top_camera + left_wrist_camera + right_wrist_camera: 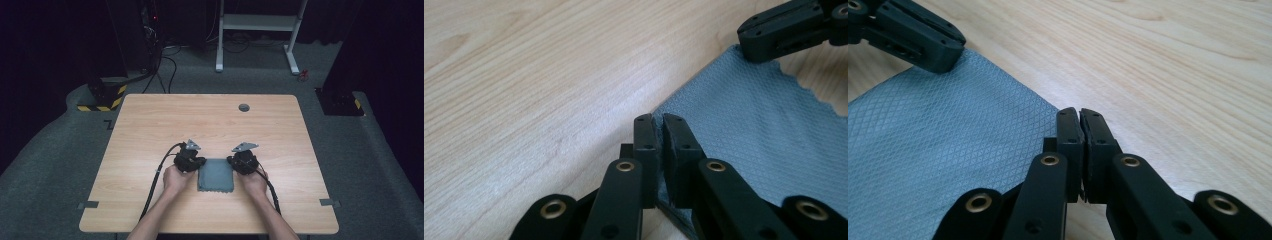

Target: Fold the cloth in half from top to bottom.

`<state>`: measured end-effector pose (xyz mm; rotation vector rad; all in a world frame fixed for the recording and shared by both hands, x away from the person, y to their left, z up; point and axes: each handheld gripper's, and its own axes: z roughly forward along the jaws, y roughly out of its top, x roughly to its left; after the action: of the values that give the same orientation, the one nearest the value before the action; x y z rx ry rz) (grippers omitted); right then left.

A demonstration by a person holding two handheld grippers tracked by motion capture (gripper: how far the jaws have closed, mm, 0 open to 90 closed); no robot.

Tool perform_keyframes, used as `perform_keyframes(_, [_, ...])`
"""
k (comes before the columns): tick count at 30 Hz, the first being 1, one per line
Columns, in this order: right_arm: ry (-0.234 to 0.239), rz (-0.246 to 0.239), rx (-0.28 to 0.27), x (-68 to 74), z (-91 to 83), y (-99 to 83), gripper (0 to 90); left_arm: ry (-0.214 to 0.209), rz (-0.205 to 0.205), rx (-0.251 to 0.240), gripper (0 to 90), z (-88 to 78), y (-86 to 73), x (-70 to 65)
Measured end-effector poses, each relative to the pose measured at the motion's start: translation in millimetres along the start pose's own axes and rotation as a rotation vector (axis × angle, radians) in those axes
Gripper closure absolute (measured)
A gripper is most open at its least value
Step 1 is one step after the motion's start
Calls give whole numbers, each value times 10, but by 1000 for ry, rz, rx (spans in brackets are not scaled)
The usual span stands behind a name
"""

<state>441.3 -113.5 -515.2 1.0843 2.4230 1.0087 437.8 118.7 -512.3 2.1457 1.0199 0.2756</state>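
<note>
High view: grey cloth point(215, 175) flat on tabletop point(150, 125), toward 6 o'clock edge. Left claw point(198, 163) at cloth's 10 o'clock corner, right claw point(232, 162) at 2 o'clock corner; grip hard to judge here.

Left gripper view: left claw point(659, 131) pinched on cloth point(749, 125) corner.

Right gripper view: right claw point(1079, 125) pinched on cloth point(938, 135) corner, apparently.

No readable text, label, brand or number anywhere; only sign-like marking: yellow-black hazard stripes on dark base point(102, 98) on floor, upper left of high view, without lettering
</note>
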Motion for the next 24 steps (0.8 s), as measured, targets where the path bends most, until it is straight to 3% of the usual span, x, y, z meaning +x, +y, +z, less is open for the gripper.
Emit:
perform_keyframes(2, [-10, 10, 2, -39, 5, 7, 880, 11, 8, -15, 854, 27, 28, -14])
perform_keyframes(10, [-49, 22, 8, -129, 47, 60, 879, 24, -27, -57, 853, 155, 70, 49])
perform_keyframes(15, [-54, 37, 3, -155, 66, 61, 862, 40, -12, -66, 843, 172, 80, 60])
perform_keyframes(19, [-59, 37, -40, -128, 14, 85, 828, 51, -25, -56, 685, 132, 79, 42])
perform_keyframes(24, [-29, 19, -66, -28, 7, 155, 831, 49, 36, -81, 621, -28, 53, -83])
